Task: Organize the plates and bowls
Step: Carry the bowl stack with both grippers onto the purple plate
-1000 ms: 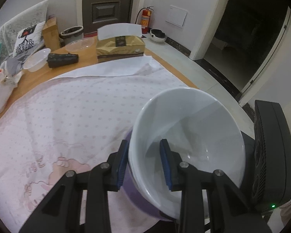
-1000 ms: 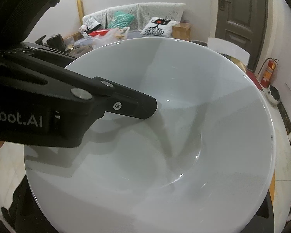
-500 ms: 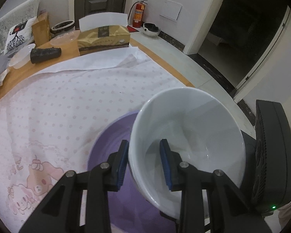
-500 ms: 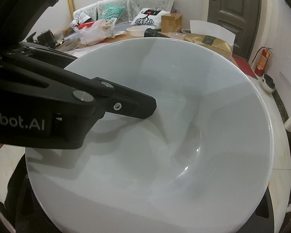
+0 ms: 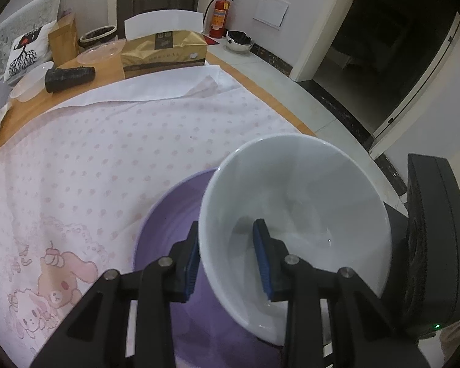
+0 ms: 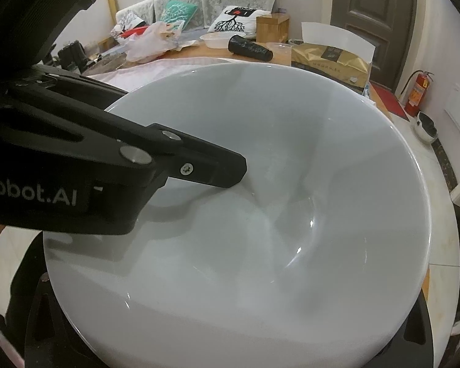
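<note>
My left gripper [image 5: 227, 260] is shut on the near rim of a white bowl [image 5: 303, 196], one blue pad inside and one outside, holding it tilted over a purple plate [image 5: 168, 214] on the pink dotted tablecloth. In the right wrist view the white bowl [image 6: 260, 214] fills the frame, with the left gripper's finger [image 6: 199, 165] reaching into it. My right gripper's own fingers are hidden beneath the bowl; only its black frame shows at the bottom corners. Its body [image 5: 432, 245] sits at the bowl's far right side in the left wrist view.
At the table's far edge lie a gold tissue pack [image 5: 164, 50], a black roll [image 5: 69, 77], clear plastic containers [image 5: 30, 81] and plastic bags [image 6: 150, 43]. The table edge and tiled floor [image 5: 291, 92] are to the right. A sofa with cushions stands behind.
The bowl has moved over the purple plate, which now shows more beneath it. Both grippers keep the same position on the bowl.
</note>
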{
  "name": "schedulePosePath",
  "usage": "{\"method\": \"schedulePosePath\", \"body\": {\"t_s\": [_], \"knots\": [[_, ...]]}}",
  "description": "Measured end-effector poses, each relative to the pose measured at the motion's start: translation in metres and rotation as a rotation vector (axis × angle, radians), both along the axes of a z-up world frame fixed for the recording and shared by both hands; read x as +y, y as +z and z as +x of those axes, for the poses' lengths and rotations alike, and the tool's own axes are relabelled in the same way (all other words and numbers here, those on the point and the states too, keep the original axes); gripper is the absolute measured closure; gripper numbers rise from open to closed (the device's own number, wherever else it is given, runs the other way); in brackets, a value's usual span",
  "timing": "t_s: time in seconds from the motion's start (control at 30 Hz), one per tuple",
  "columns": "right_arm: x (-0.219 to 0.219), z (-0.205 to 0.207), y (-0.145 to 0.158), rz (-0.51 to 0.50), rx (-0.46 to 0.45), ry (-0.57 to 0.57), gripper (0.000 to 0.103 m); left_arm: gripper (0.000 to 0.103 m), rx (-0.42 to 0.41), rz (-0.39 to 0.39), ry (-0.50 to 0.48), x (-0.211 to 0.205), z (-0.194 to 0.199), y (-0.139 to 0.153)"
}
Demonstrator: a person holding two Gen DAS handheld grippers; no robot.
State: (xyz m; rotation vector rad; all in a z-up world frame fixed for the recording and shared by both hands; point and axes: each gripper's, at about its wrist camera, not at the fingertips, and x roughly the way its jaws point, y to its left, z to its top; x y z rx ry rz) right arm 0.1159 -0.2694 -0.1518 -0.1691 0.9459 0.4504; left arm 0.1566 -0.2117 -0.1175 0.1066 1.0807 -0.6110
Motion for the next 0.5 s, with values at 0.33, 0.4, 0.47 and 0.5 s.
{"method": "schedulePosePath", "body": {"t_s": [0.33,0.4,0.47,0.5], "knots": [[0.006,0.0026,-0.0008,-0.002,0.008,0.006,0.001,0.074,-0.006,0.006,0.001,0.0056,-0.0026,0.0005],[0.0068,0.0039,-0.0012,-0.003,0.011,0.006,0.001,0.074,-0.008,0.009,0.002,0.0059,-0.0025,0.0007],[0.0084,0.006,-0.0014,-0.01,0.02,0.006,0.001,0.074,-0.01,0.008,0.003,0.0064,-0.0029,0.0009],[0.0086,0.0061,-0.0017,-0.011,0.023,0.006,0.001,0.074,-0.011,0.009,0.003,0.0066,-0.0038,0.0013]]}}
